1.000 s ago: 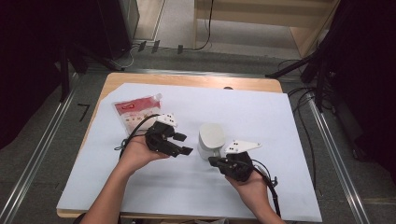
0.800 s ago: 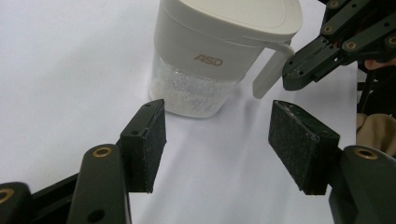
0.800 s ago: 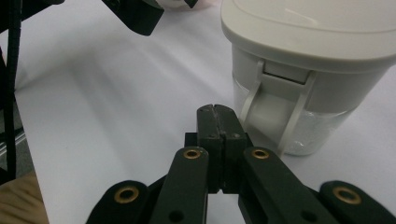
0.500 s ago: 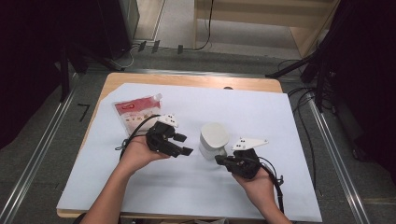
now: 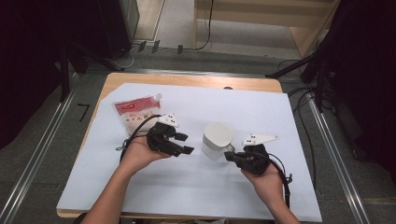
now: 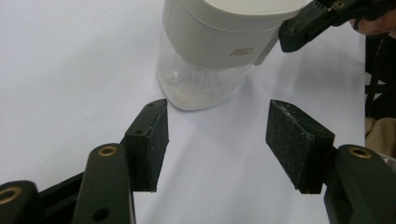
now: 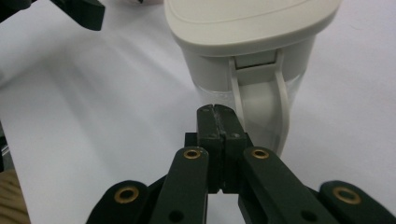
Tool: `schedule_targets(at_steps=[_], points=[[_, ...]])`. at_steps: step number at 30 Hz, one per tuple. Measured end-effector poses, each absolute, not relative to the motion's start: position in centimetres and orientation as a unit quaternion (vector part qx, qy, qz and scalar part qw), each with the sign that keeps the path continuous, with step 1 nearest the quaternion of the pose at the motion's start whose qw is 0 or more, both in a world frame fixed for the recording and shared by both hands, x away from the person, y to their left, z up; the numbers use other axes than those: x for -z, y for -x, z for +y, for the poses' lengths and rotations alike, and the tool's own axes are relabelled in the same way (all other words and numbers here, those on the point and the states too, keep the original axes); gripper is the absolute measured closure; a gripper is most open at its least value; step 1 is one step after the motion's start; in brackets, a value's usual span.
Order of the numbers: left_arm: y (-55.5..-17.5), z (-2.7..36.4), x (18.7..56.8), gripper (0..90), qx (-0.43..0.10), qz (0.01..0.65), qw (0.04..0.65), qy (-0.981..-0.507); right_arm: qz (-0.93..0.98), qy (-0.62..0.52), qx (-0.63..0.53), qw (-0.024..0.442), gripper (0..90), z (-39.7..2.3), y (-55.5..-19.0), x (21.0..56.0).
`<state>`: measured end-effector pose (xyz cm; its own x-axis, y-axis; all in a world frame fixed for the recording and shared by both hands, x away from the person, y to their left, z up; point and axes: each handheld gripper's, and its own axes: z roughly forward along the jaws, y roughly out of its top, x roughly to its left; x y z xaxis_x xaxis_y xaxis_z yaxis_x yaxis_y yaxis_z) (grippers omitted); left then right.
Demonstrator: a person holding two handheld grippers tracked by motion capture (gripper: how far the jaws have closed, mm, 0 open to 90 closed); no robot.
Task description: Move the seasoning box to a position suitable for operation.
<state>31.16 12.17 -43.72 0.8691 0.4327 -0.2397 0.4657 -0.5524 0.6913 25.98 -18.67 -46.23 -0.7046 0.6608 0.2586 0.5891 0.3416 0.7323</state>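
- White-lidded jug (image 5: 216,140) stood mid-table on the pale sheet (image 5: 196,186), between your grippers.
- Your left gripper (image 6: 217,140) was spread, jaws just closing slightly, nothing between them.
- Your right gripper (image 7: 217,114) was pressed together, empty, beside the jug's handle (image 7: 259,102).

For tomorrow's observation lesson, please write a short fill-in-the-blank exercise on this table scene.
1. The left tool has its jaws ____.
2. The right tool has its jaws ____.
3. The jug has a lid coloured ____.
4. The red pouch lies on the jug's ____ side in the high view.

Missing words: open; shut; white; left
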Motion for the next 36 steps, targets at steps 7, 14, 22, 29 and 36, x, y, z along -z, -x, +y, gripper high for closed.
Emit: schedule_targets(at_steps=[7,14,22,29,36], points=[[-31.2,11.8,43.9,42.8,0.024,0.252,0.401,-0.881,0.816,-0.391,-0.423,0.049,90.0,-19.8,-26.6,46.2],[-31.3,11.3,44.3,44.7,0.037,0.251,0.399,-0.881,0.818,-0.39,-0.42,0.055,90.0,-20.8,-27.3,46.3],[-31.2,11.0,44.5,45.2,0.024,0.239,0.401,-0.884,0.819,-0.393,-0.416,0.054,90.0,-21.4,-28.3,46.4],[-31.5,10.7,44.2,38.3,0.032,0.245,0.414,-0.876,0.821,-0.391,-0.412,0.055,90.0,-21.6,-29.2,46.3],[-31.7,10.3,44.3,28.4,0.05,0.226,0.426,-0.875,0.822,-0.391,-0.409,0.062,90.0,-21.8,-30.0,46.4]])
